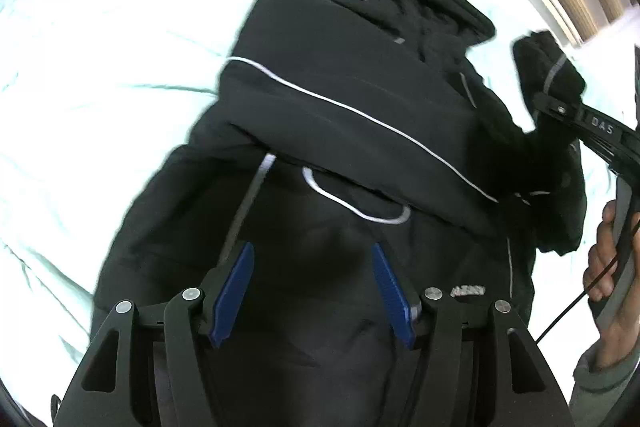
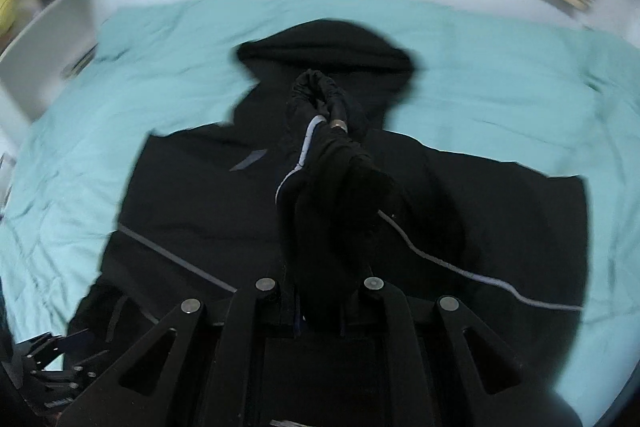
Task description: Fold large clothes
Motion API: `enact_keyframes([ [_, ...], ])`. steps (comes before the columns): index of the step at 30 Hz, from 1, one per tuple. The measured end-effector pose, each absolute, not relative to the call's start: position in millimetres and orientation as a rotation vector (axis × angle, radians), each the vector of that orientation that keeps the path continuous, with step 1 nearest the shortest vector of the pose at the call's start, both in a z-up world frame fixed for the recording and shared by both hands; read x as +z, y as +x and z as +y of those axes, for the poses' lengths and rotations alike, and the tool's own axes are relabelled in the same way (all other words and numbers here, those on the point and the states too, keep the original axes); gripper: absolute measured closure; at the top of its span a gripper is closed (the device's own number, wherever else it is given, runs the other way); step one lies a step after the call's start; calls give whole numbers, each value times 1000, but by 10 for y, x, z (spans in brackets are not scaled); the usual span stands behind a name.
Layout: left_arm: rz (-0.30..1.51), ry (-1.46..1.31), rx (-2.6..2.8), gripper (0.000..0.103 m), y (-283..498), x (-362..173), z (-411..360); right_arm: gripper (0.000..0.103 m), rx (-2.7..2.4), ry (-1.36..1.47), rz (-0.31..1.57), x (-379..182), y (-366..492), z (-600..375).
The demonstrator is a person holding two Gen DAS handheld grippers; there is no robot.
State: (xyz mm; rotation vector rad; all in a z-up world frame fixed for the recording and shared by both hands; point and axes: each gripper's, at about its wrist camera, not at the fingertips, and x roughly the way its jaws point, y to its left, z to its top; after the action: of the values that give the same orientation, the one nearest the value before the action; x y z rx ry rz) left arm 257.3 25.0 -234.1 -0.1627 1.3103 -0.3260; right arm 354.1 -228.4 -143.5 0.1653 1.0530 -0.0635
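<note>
One black jacket (image 2: 200,211) lies on the bed (image 2: 500,75); right gripper (image 2: 324,291) clamps its sleeve (image 2: 340,163) (left gripper (image 1: 312,291) fingers apart).

Black jacket (image 2: 200,195) — white piping; teal bedspread (image 2: 480,99)

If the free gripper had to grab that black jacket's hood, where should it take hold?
Probably at the hood's far rim, coming from above: it lies flat on the teal bedsheet with its edge clear, while the right gripper already holds the sleeve.
</note>
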Motion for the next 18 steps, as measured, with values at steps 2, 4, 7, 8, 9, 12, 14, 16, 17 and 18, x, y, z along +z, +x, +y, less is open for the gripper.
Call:
enact_keyframes([
  [2,1311,-189,-302,40,2654,-2389,369,89,10,137,1071,-1497,3709,-1922],
  [4,1313,-220,-283,40,2719,-2425,462,89,73,117,1086,-1566,3868,-1612],
  [7,1315,-253,-260,40,2757,-2468,566,89,142,86,1109,-1663,3971,-1203],
  [8,1317,-262,-254,40,2773,-2488,604,88,161,69,1122,-1756,4044,-1055],
  [9,1318,-266,-248,40,2777,-2505,618,85,169,45,1146,-1877,4110,-921],
  [12,1325,-261,-227,40,2815,-2570,682,79,182,19,1214,-2250,4300,-719],
  [14,1332,-268,-222,40,2837,-2617,702,75,193,5,1263,-2506,4352,-680],
  [16,1335,-271,-221,40,2877,-2638,692,71,196,-6,1276,-2612,4365,-669],
  [17,1333,-269,-223,40,2898,-2639,686,66,206,-3,1273,-2640,4363,-668],
  [18,1329,-261,-225,40,2919,-2633,673,55,229,17,1270,-2638,4360,-678],
])
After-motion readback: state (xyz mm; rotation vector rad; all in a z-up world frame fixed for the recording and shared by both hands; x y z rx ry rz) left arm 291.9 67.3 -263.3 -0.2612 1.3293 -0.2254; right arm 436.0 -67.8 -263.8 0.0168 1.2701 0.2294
